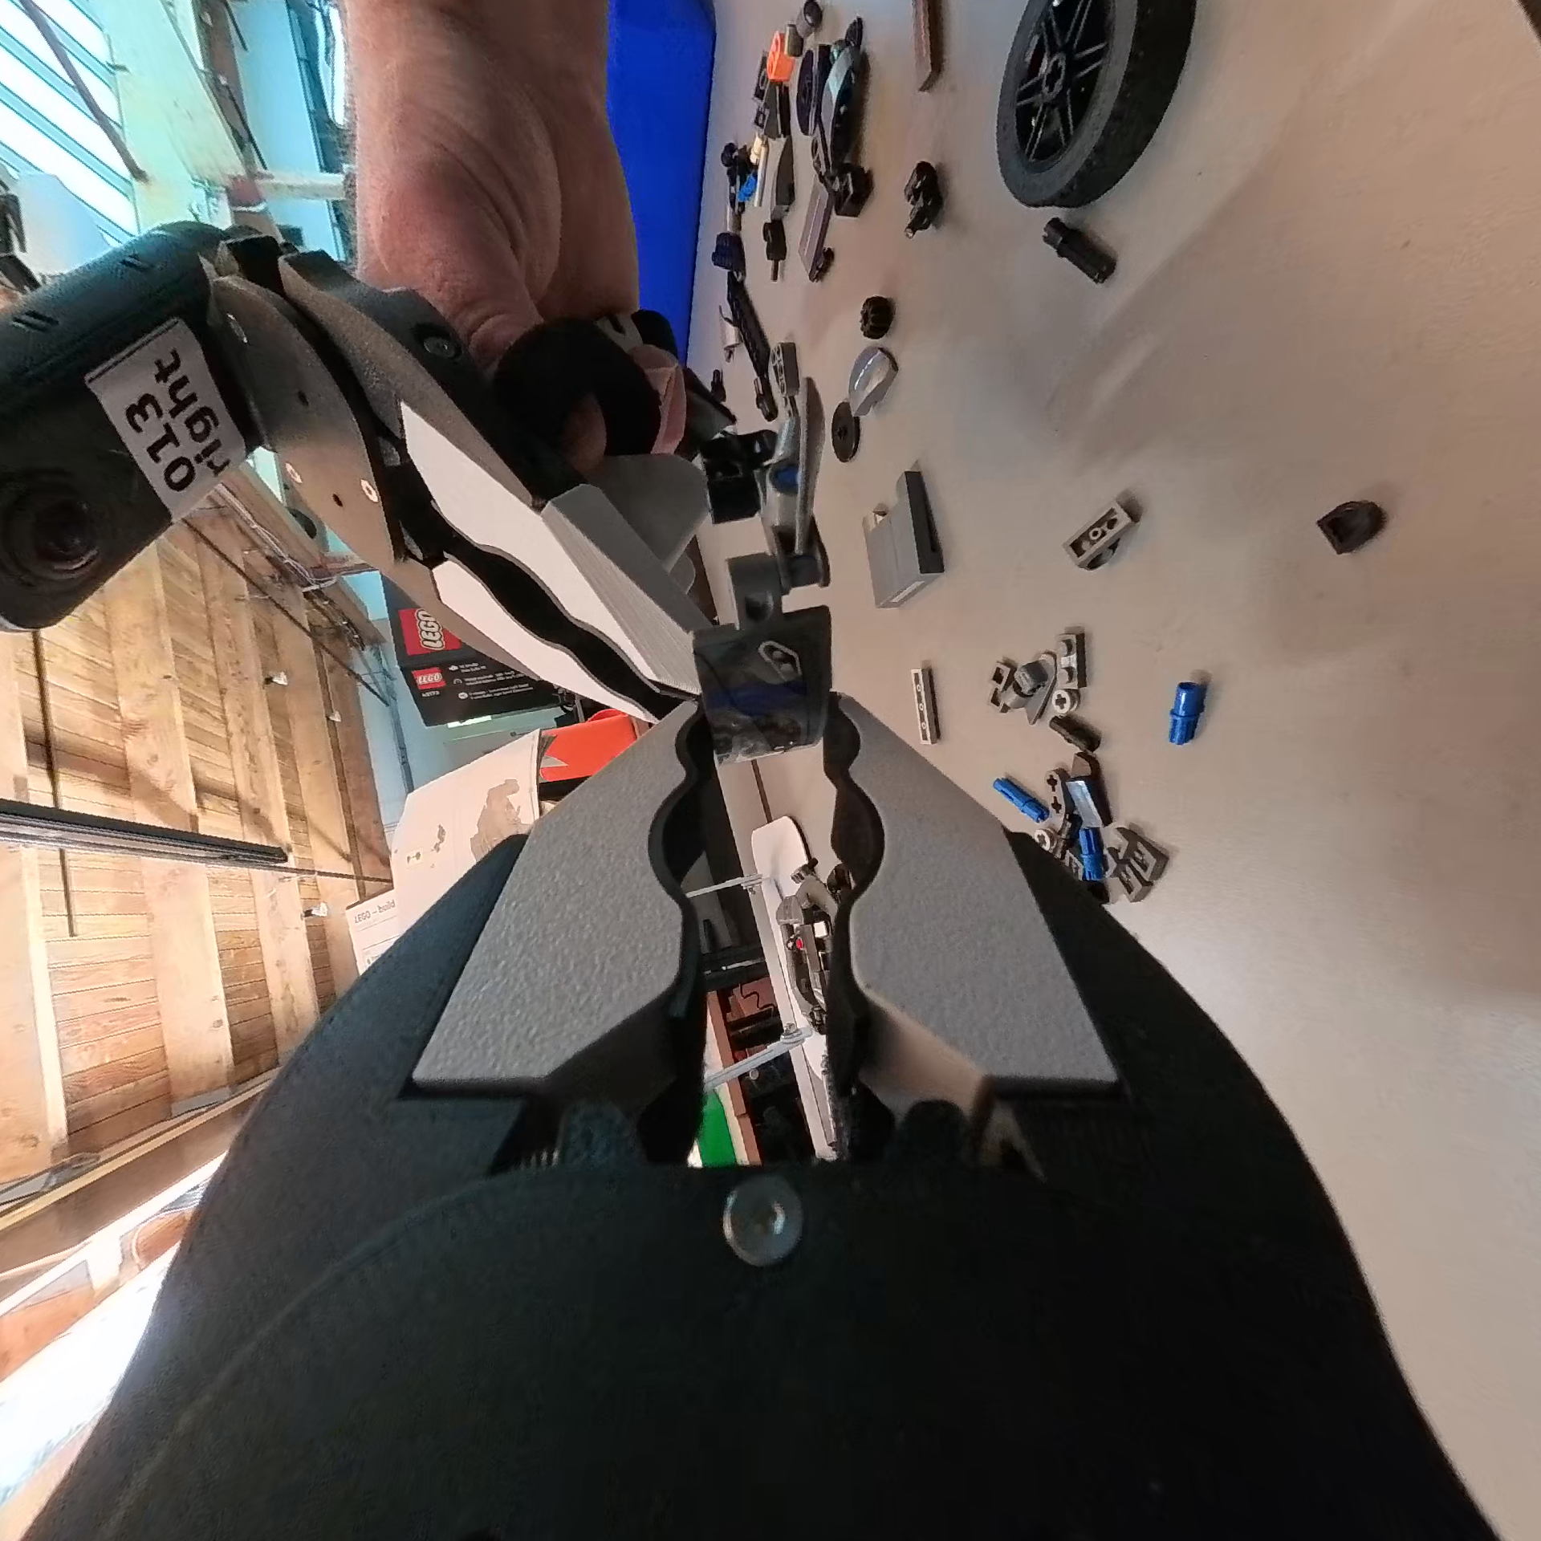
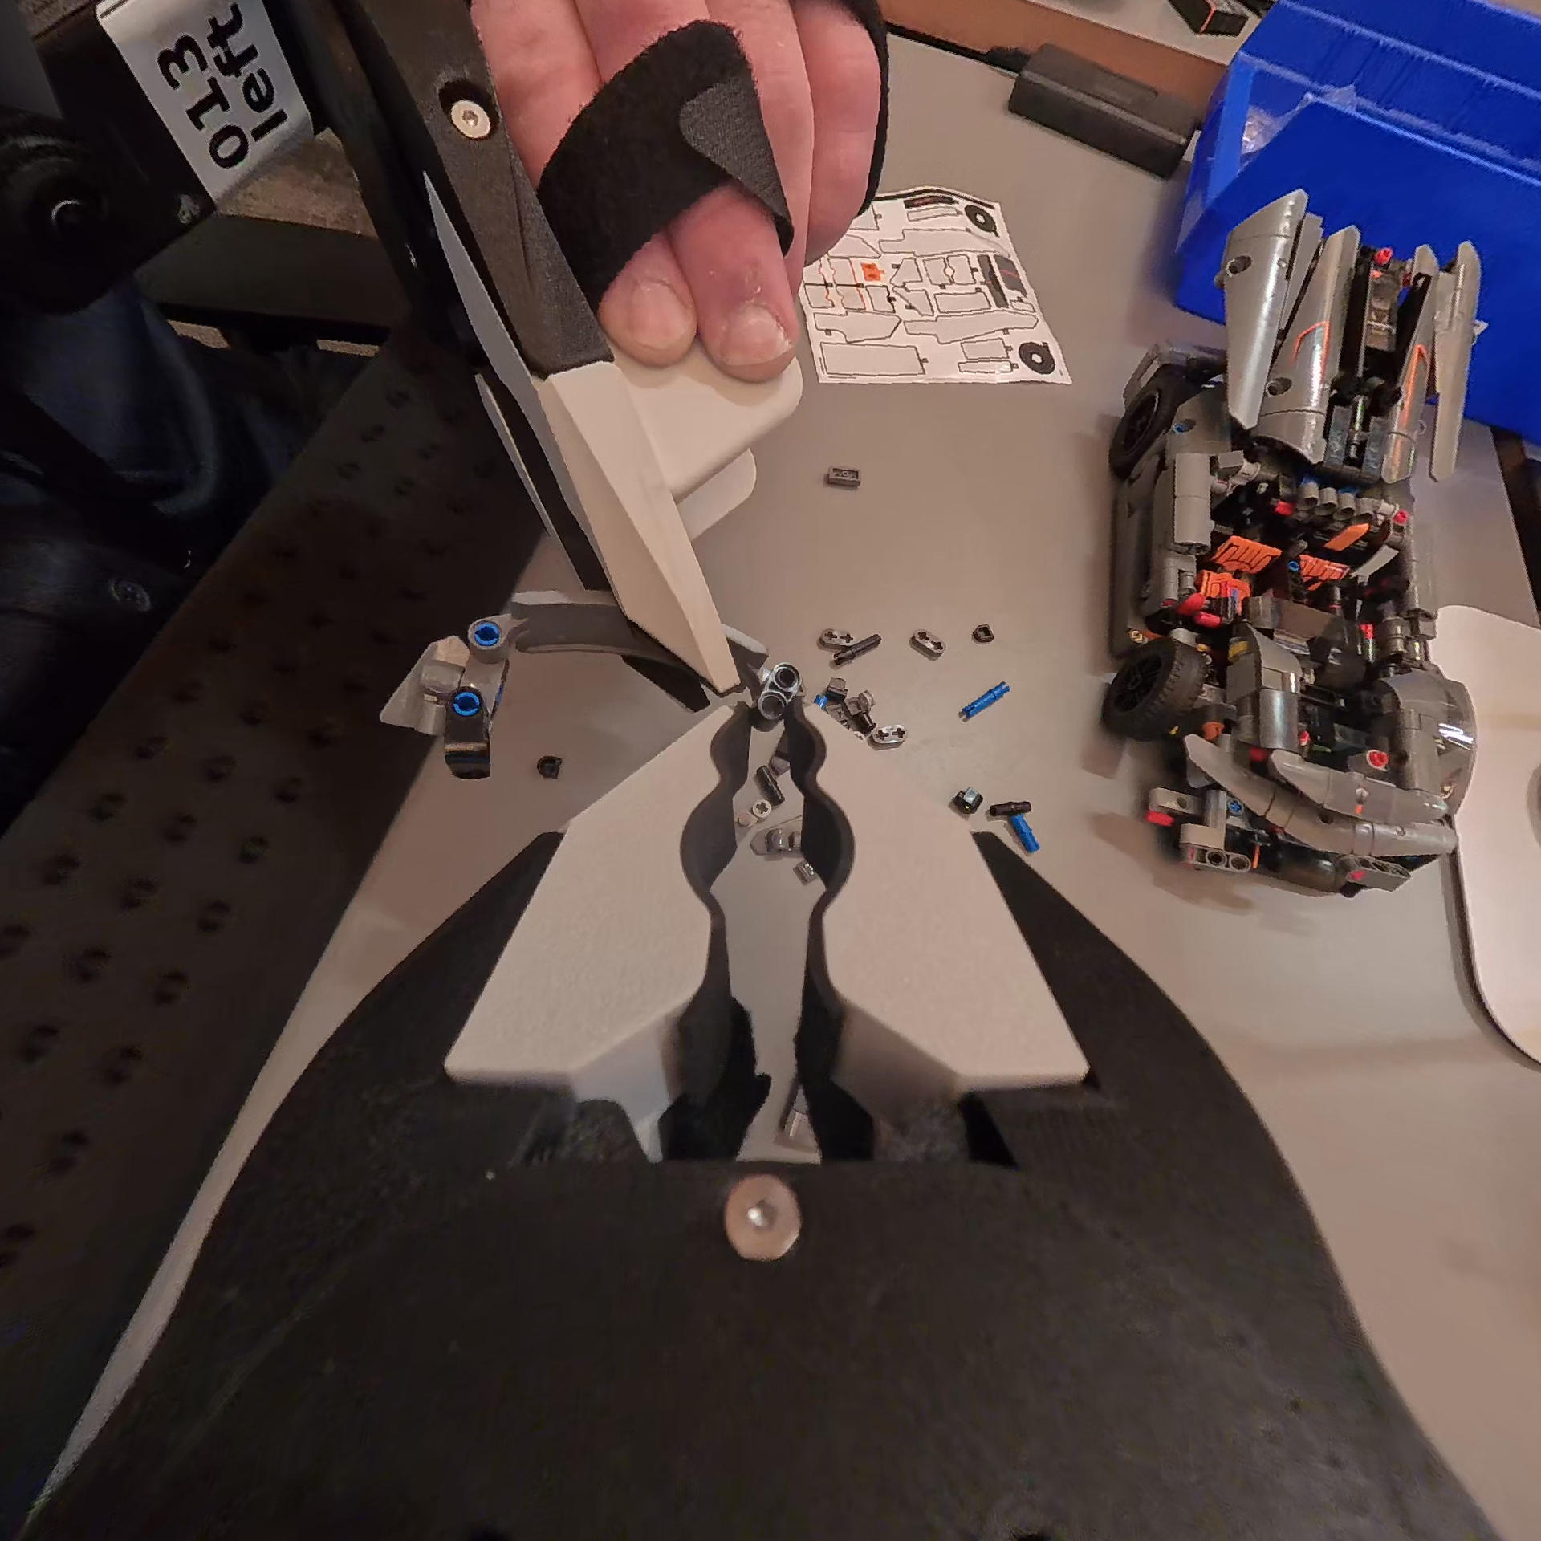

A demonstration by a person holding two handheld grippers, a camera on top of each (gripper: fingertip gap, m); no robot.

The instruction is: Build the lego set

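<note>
My left gripper (image 1: 763, 730) is shut on a dark grey curved Lego sub-assembly (image 1: 763, 680) and holds it above the table. In the right wrist view that sub-assembly (image 2: 567, 625) reaches left, with blue pins at its far end, and the left gripper (image 2: 721, 671) comes in from the upper left. My right gripper (image 2: 771, 709) is shut on a small dark grey connector with two holes (image 2: 781, 685), which touches the held end of the sub-assembly. In the left wrist view the right gripper (image 1: 696, 659) meets my fingertips from the upper left.
A partly built grey, black and orange Lego car (image 2: 1292, 584) lies at the right, in front of a blue bin (image 2: 1376, 167). A sticker sheet (image 2: 934, 292) lies behind it. Loose small parts (image 2: 875, 667) and a black wheel (image 1: 1076, 100) lie on the table. A black perforated board (image 2: 208, 667) lies at the left.
</note>
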